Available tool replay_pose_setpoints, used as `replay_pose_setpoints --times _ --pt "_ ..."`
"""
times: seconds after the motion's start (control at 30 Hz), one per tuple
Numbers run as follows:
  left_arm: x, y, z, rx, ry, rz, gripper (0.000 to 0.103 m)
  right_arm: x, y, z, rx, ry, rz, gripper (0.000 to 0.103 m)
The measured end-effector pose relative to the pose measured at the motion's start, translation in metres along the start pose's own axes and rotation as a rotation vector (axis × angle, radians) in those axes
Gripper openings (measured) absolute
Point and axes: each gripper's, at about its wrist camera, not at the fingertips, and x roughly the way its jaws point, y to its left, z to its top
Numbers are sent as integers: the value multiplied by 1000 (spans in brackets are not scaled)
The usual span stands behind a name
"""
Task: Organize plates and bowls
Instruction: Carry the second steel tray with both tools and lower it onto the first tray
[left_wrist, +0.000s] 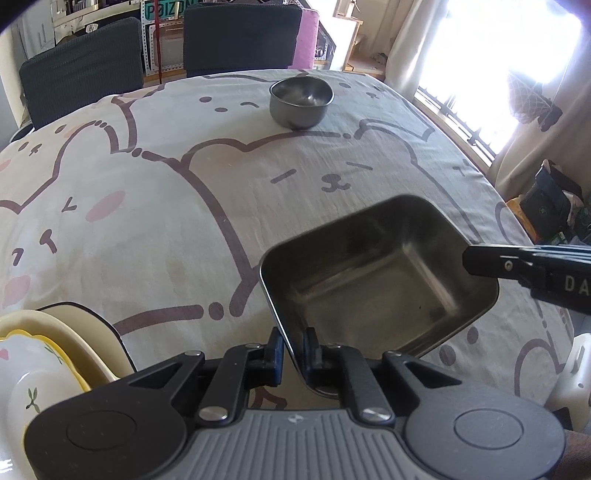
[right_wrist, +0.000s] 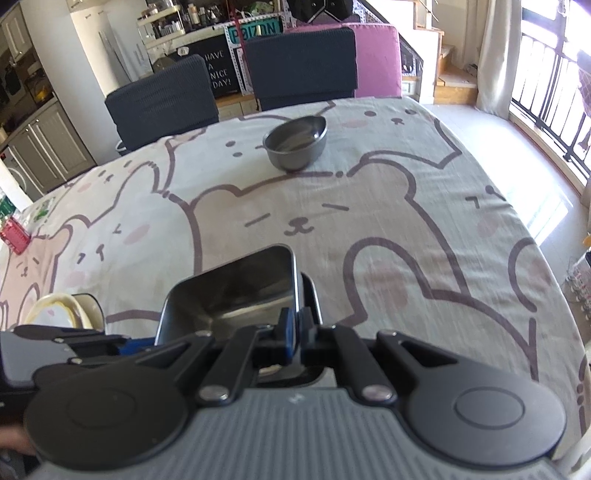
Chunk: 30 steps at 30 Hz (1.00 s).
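A square steel dish (left_wrist: 373, 280) (right_wrist: 236, 291) hangs tilted over the bear-print tablecloth, gripped from two sides. My left gripper (left_wrist: 293, 347) is shut on its near-left wall, one pad inside and one outside. In the left wrist view my right gripper (left_wrist: 469, 262) comes in from the right and clamps the opposite rim. In the right wrist view the right gripper (right_wrist: 295, 325) is shut on the dish's right wall, and the left gripper (right_wrist: 133, 343) shows at the lower left. A round steel bowl (left_wrist: 301, 101) (right_wrist: 295, 146) stands alone near the far edge.
A stack of cream and yellow ceramic dishes (left_wrist: 48, 350) (right_wrist: 62, 310) sits at the near-left of the table. Two dark chairs (left_wrist: 81, 70) (right_wrist: 299, 62) stand behind the far edge. The table's right edge (right_wrist: 546, 258) drops to a sunlit floor beside a window.
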Motion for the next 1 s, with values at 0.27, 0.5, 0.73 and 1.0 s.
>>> replay_pose_setpoints --times 0.27,0.5,0.73,1.0 --pt "0 1 1 -3 -1 2 13 13 -2 -1 -9 49 -19 5" --pt "0 0 1 -4 -4 -7 15 25 -4 -1 -23 95 -44 5" --pt "0 0 1 -5 -4 -12 15 36 -6 -2 -28 131 -52 4" --pt "0 1 1 1 -3 -21 15 41 -9 -1 -22 151 -52 4"
